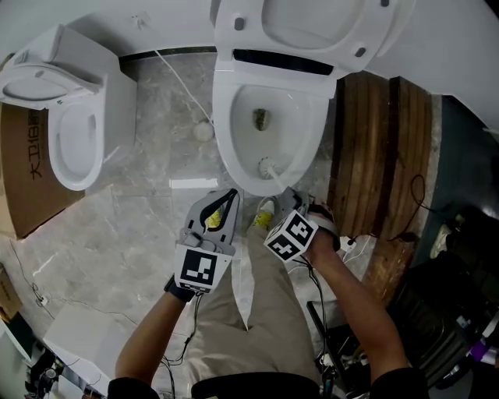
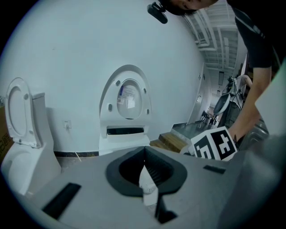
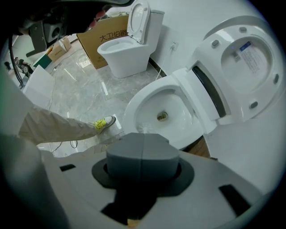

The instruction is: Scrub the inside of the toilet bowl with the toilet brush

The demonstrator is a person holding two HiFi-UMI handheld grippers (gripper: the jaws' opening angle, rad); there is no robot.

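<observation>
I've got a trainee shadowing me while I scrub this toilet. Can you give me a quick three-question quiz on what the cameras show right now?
1. True or false: the lid of the toilet being cleaned is down.
2. Which tongs hold the brush? A) left B) right C) neither
3. Where is the head of the brush?

Key:
1. False. The lid is up.
2. B, the right tongs, closed on the handle.
3. Inside the bowl, near its front rim and short of the drain hole.
</observation>
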